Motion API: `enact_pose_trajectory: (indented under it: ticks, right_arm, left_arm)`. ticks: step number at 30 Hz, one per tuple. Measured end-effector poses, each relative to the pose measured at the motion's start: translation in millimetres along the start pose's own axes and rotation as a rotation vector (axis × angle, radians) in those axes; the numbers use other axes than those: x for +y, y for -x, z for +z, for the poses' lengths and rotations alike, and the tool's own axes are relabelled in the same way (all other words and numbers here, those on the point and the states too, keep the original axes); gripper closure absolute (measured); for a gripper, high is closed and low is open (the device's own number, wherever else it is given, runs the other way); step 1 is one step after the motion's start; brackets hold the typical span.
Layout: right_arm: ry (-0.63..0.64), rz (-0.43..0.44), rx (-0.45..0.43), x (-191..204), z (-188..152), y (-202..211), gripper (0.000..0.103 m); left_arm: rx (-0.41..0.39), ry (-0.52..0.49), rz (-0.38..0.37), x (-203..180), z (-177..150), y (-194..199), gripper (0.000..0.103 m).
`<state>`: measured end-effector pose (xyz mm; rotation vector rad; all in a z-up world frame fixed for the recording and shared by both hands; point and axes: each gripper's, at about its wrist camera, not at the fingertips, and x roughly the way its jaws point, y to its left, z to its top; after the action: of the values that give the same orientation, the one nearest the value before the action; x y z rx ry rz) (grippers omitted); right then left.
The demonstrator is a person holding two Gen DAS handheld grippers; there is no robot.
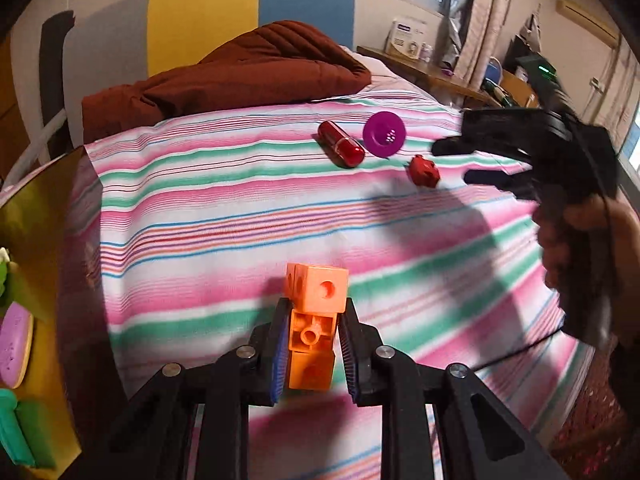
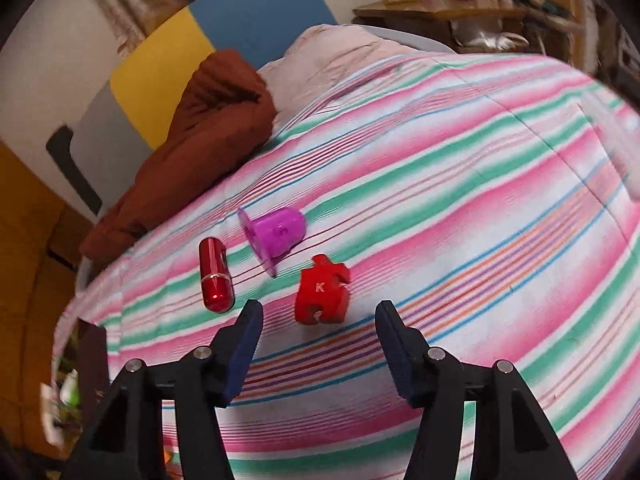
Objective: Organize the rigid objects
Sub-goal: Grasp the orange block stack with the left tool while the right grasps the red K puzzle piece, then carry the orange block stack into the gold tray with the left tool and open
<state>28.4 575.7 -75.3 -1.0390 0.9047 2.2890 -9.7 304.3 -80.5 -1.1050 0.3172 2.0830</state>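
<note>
Bed with striped sheet (image 1: pixel 224 216) fills both views; brown blanket (image 1: pixel 248 76) bunched at the far end. At the left edge of the left wrist view, a yellow box (image 1: pixel 36 216) holding a purple piece (image 1: pixel 15 344) and green pieces (image 1: pixel 24 432), apparently the sorting bin.

Left gripper (image 1: pixel 312 344): jaws pinching a stack of orange cubes (image 1: pixel 314 320), pads pressed on the middle cube, one cube above the pads, one below. Stack is lifted off the sheet, upright between the fingers.

Right gripper (image 2: pixel 318 344): jaws spread, nothing between them, aimed down at the sheet just short of the red puzzle piece (image 2: pixel 322 294), marked "K". Same gripper appears blurred at the right of the left view, in a hand (image 1: pixel 588 220).

Loose items near each other on the sheet: purple cup (image 2: pixel 280 234) on its side, red tube (image 2: pixel 215 278) lying flat beside it, puzzle piece nearest the right fingers.

Judgement: step in hand is carrying the cubes to the box while the right lines up on the puzzle piece.

Notes for doing it well:
- Keep the cube stack upright; grip is on one cube only, so a swing could snap the joints apart.
- Lower into a free spot of the box before releasing.
- Right: centre the piece between the pads and close across its flat faces; the soft sheet may let it tip.
</note>
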Motion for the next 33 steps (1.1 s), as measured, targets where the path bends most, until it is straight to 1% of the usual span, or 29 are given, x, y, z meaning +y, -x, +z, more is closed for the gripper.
enact_pose_trajectory:
  ticks: [1,3,5,6,7,8,11,13,14,16,18,19,21,24,28,33]
  right_arm:
    - [0.016,-0.001,0.008,3.1,-0.3,-3.4,0.043]
    - [0.046,-0.043,0.010,8.1,-0.4,-11.6,0.043]
    - [0.057,-0.047,0.014,8.7,-1.1,-21.7,0.043]
    - [0.075,-0.062,0.044,10.6,-2.9,-30.1,0.052]
    - [0.117,-0.106,0.061,14.4,-5.5,-34.6,0.064]
    - [0.190,-0.168,0.047,21.0,-8.5,-33.8,0.071]
    - [0.204,-0.136,0.078,24.7,-13.0,-30.3,0.071]
    - [0.212,-0.120,0.116,28.9,-19.0,-28.9,0.071]
    - [0.230,-0.092,0.143,33.3,-23.5,-28.5,0.071]
    - [0.280,-0.061,0.179,45.7,-34.0,-26.7,0.071]
    - [0.323,-0.067,0.194,53.9,-42.0,-26.3,0.070]
    - [0.320,-0.056,0.203,55.4,-44.2,-25.8,0.070]
    - [0.324,-0.060,0.204,56.6,-47.3,-25.5,0.070]
    - [0.371,-0.082,0.192,59.0,-51.3,-26.8,0.070]
    - [0.319,-0.048,0.188,50.1,-47.4,-27.4,0.070]
    - [0.376,-0.074,0.164,59.0,-53.8,-26.9,0.070]
  left_arm:
    - [0.001,0.000,-0.008,-1.9,-2.7,4.5,0.081]
    - [-0.006,-0.007,-0.006,-3.6,-5.3,11.3,0.081]
    - [-0.017,-0.020,0.000,-5.7,-7.5,19.4,0.081]
    - [-0.021,-0.022,0.000,-5.9,-7.7,22.2,0.081]
    - [-0.029,-0.024,0.003,-5.4,-7.7,27.1,0.081]
    - [-0.041,-0.028,0.013,-4.8,-7.2,33.6,0.081]
    - [-0.066,-0.030,0.028,-3.1,-5.8,47.2,0.081]
    - [-0.082,-0.030,0.042,-1.0,-4.4,56.2,0.081]
    - [-0.088,-0.031,0.048,-1.2,-4.7,60.2,0.081]
    - [-0.101,-0.025,0.056,2.3,-2.6,67.7,0.081]
    - [-0.113,-0.017,0.058,6.0,-1.9,73.5,0.081]
    - [-0.121,-0.015,0.067,7.3,-2.0,78.0,0.081]
    - [-0.127,-0.011,0.068,9.7,-2.4,82.7,0.081]
    - [-0.145,-0.002,0.075,13.4,-4.4,92.3,0.081]
    - [-0.159,0.010,0.085,18.2,-8.7,103.2,0.081]
    - [-0.173,0.030,0.113,27.9,-15.5,116.6,0.081]
